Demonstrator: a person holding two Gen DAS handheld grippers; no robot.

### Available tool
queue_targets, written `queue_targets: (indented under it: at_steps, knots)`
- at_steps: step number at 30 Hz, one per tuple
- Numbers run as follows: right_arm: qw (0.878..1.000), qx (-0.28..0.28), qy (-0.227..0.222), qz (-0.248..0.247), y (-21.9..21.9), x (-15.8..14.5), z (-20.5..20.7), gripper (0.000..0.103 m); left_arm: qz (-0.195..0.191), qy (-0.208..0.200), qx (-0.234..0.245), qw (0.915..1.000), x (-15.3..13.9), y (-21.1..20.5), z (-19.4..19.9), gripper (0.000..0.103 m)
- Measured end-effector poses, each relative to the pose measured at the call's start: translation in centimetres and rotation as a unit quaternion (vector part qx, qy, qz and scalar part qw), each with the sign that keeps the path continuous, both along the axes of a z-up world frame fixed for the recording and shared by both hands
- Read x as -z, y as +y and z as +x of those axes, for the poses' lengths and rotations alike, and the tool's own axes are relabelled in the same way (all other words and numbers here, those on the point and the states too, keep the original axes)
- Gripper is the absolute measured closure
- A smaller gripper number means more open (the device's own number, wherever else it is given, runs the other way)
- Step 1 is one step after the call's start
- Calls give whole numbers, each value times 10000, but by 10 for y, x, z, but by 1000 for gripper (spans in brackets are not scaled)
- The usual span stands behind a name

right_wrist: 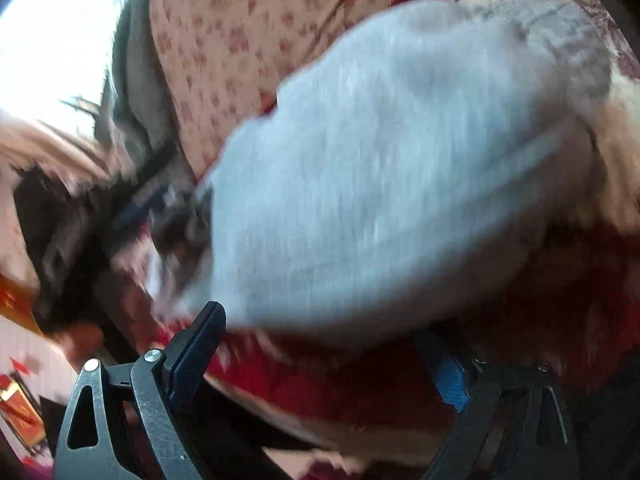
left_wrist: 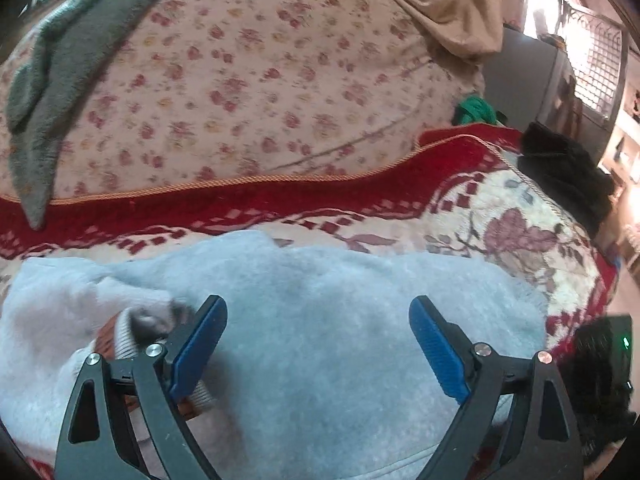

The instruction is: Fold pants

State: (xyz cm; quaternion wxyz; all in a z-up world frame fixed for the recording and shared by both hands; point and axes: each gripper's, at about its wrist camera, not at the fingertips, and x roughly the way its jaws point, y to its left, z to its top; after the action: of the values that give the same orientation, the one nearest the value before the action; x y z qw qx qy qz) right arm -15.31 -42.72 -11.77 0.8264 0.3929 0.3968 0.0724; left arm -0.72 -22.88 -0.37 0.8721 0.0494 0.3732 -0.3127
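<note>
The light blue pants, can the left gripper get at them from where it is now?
Probably yes: the left gripper is open right over the light blue pants, nothing between.

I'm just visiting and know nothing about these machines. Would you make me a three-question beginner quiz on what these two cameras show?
1. True or false: the left claw is clamped on the pale blue pants.
2. What lies right under the pants? A) a bare wooden floor B) a red and cream flowered blanket C) a glass table
3. Fill in: the cloth draped at the far left of the bed is ____.

Key: 1 false, its fingers stand apart above the fabric. 2 B. 3 grey, the grey cloth.
</note>
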Motion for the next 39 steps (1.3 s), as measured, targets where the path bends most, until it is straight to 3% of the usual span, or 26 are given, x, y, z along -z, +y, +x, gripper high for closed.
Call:
queue_targets:
  at_steps: [4,5,7,10,15,20,22,28,29,34,36,38,39]
  knots:
    - [9993,326,-159,-118,-14,-9,20,11,31,170,24,9998,4,-8,17,9]
    - [9988,421,-166,-160,-17,-12,22,19,42,208,45,9998,5,-10,21,9]
    - [9983,457,-138,-326,-19,-14,26,25,68,245,114,9996,5,-16,29,9]
    - [9986,534,-18,-29,-25,-4,18,25,141,264,390,9988,5,-29,36,9]
    - [9986,452,-99,-251,-23,-8,13,23,390,421,1103,9922,10,-68,44,8]
    - [9990,427,-131,5,-28,-4,13,17,599,740,1932,9765,21,-106,50,8]
    - [9991,379,-160,-85,-25,-5,14,15,667,1033,2283,9658,28,-119,53,8]
    - [9989,318,-309,-173,-20,-4,14,8,1203,1151,2681,9489,50,-157,60,7]
    - [9988,312,-340,-163,-20,-4,14,7,1281,1311,2789,9427,56,-165,62,4]
    - [9994,160,-294,-113,-22,-3,17,5,1293,1487,3035,9322,71,-182,61,3]
    - [9991,107,-252,-319,-22,-4,18,26,1255,1512,3054,9317,74,-183,62,4]
    - [9993,29,-283,-257,-24,-4,20,34,1133,1553,3125,9303,76,-183,61,22]
    - [9993,-15,-307,-189,-24,-5,22,41,1074,1538,3156,9302,77,-182,60,25]
